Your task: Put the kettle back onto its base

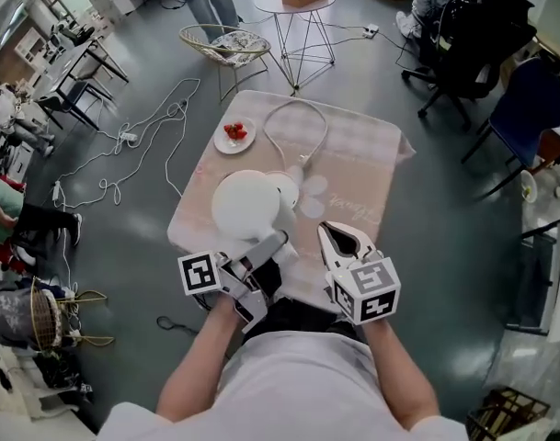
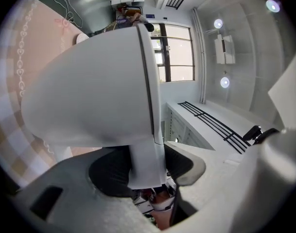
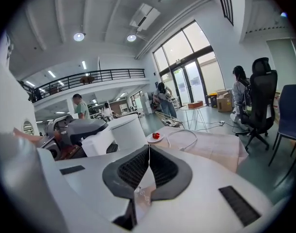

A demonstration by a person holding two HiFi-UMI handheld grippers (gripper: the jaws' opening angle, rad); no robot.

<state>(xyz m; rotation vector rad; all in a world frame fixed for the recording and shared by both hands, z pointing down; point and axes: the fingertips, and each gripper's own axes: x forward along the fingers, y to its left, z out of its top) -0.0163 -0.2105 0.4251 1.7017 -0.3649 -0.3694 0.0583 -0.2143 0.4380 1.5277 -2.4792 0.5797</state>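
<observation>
**A:** From the head view, where is the kettle?

**B:** The white kettle [image 1: 245, 205] is over the near part of the table [image 1: 376, 154]. The left gripper [image 1: 268, 244] is at its handle [image 1: 278, 239]. A white cord [image 1: 298, 118] loops behind it, near a plate [image 1: 234, 134] of red fruit. What looks like the base [image 1: 289, 189] peeks out at the kettle's right side. I cannot tell whether the kettle rests on it. The right gripper [image 1: 339, 237] hovers just right of the kettle.

**A:** And the left gripper view?

**B:** The jaws are clamped on the white handle, and the kettle's body fills the upper left.

**A:** The right gripper view?

**B:** The jaws are pressed together with nothing between them. The kettle stands ahead to the left, with the plate and cord beyond.
</observation>
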